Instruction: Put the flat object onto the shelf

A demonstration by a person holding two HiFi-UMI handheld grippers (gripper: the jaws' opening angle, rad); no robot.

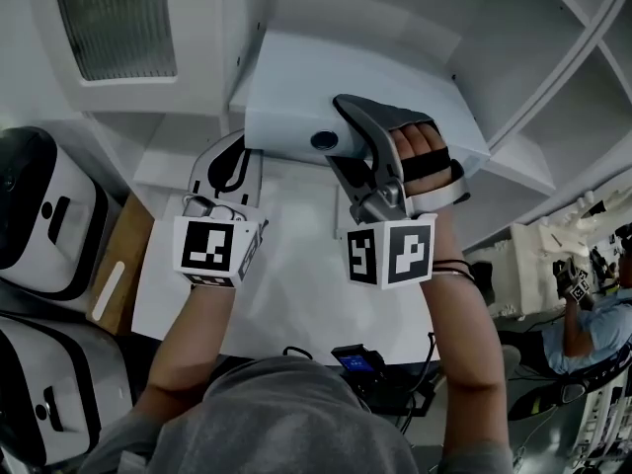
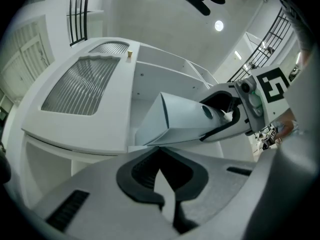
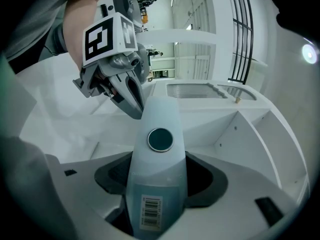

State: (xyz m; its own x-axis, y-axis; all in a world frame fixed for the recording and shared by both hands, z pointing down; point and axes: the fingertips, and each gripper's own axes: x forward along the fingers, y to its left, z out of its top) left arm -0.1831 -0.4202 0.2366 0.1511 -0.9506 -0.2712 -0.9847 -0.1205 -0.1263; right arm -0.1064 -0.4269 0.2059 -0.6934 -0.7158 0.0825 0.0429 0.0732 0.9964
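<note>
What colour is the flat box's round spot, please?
Round dark teal spot; best in right gripper view.

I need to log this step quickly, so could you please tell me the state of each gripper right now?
Left gripper: closed, tips at the flat object's edge; grip unclear.
Right gripper: closed on the flat object.

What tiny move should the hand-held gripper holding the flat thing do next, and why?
Probably ease it forward toward the white shelf. The right hand-held gripper is shut on the flat object, which points at the shelf but looks held in the air, not yet resting on a board.
</note>
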